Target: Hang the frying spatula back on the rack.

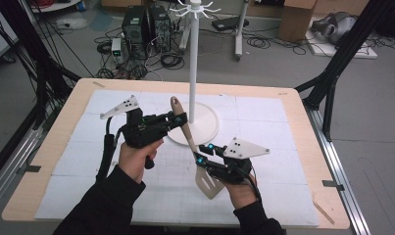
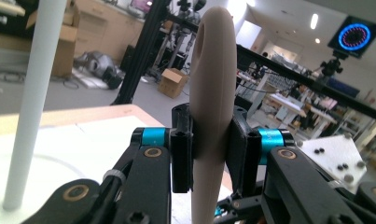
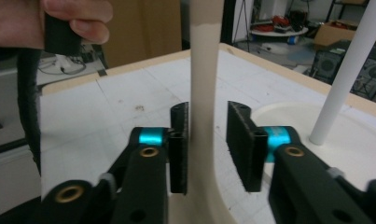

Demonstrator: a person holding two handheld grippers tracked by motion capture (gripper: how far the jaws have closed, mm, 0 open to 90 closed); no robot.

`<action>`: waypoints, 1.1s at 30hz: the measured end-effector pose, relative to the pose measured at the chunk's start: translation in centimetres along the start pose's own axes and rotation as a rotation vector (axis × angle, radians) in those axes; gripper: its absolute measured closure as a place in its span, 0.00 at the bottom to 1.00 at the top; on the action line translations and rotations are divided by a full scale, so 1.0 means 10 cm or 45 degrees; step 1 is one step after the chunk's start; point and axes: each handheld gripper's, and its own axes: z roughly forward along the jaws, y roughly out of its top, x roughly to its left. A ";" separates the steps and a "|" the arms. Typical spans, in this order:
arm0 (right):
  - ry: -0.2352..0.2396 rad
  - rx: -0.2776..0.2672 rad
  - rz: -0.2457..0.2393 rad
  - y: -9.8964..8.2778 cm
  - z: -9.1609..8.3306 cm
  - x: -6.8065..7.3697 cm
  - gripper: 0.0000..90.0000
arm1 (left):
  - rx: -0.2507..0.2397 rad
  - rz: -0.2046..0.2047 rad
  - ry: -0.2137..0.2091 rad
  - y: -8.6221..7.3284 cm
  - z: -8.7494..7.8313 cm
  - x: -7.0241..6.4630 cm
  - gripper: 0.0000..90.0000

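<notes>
The bench [image 1: 48, 161] is the largest thing; a white gridded mat [image 1: 278, 191] covers most of its wooden top. At the far middle of the mat stands a white stand [image 1: 193, 63] with a round base [image 1: 207, 122] and a tall thin pole, which has small hooks at the top.

In front of the base, a beige spatula [image 1: 187, 132] is held above the mat. Its long axis runs slanted in the high view: the rounded handle end, which has a hanging hole, points away from the person and a little to the left, and the slotted blade [image 1: 208, 182] points toward the person, low on the right.

The left gripper [image 1: 179, 119] holds the spatula near the handle end. In the left gripper view its fingers [image 2: 181, 161] press on both sides of the handle [image 2: 212, 93], which stands upright between them and rises well above them.

The right gripper [image 1: 201, 152] is lower on the same handle, close to the blade. In the right gripper view the handle [image 3: 204, 70] passes between the fingers [image 3: 178, 149]; it lies against the left one, and a clear gap separates it from the right one, so these fingers are a little apart and do not clamp it.

I can read no brand, label or writing on these things.
</notes>
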 end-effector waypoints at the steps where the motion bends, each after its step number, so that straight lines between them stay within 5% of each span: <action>1: 0.003 -0.003 -0.001 0.00 -0.01 -0.01 0.74 | 0.007 0.014 -0.012 0.01 -0.01 0.00 0.81; 10: 0.213 -0.109 0.026 0.04 -0.10 -0.15 0.60 | 0.103 0.161 -0.173 0.14 -0.04 -0.07 0.81; 18: 0.409 -0.112 0.017 0.11 -0.10 -0.22 0.56 | 0.176 0.245 -0.258 0.17 -0.07 -0.06 0.81; 26: 0.566 -0.087 -0.003 0.23 0.03 -0.25 0.55 | 0.210 0.294 -0.366 0.19 -0.10 -0.09 0.81; 33: 0.645 -0.099 -0.031 0.40 0.12 -0.25 0.60 | 0.253 0.313 -0.437 0.17 -0.10 -0.11 0.81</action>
